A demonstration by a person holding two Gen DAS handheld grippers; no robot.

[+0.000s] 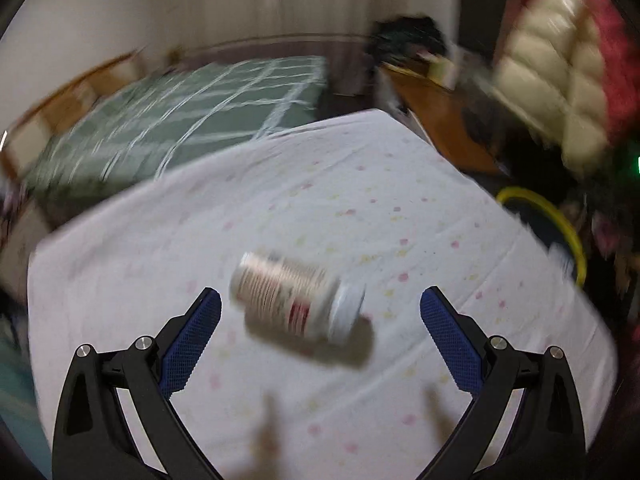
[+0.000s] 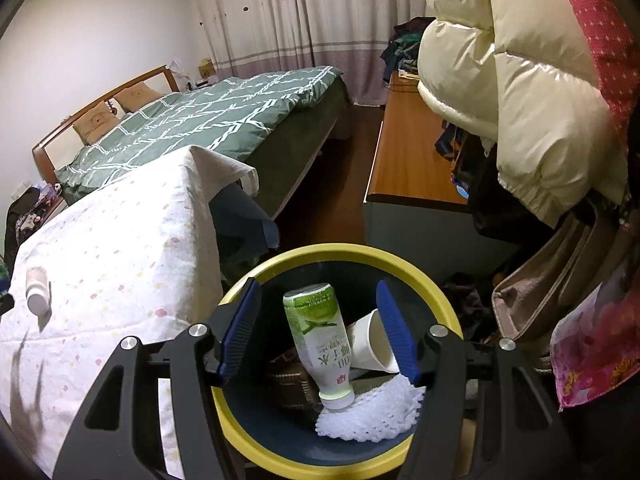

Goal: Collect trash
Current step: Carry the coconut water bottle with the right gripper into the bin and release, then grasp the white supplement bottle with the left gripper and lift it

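A small white pill bottle [image 1: 292, 300] with a white cap lies on its side on the table's dotted white cloth [image 1: 320, 184]. My left gripper [image 1: 320, 291] hovers over it, open wide, its blue pads clear of the bottle on both sides; this view is blurred. The same bottle [image 2: 36, 290] shows at the far left of the right wrist view. My right gripper [image 2: 318, 281] hangs open above the yellow-rimmed bin [image 2: 340, 250]. Inside the bin lie a green-labelled plastic bottle [image 2: 320, 340], a paper cup [image 2: 372, 340] and a white foam net [image 2: 372, 408]. Nothing is pressed between the right pads.
The bin stands on the floor against the table's right edge [image 2: 208, 240]. Behind are a bed with a green quilt [image 2: 200, 120] and a wooden-topped cabinet [image 2: 408, 140]. A cream puffer jacket [image 2: 520, 100] and a beige bag [image 2: 560, 280] crowd the right side.
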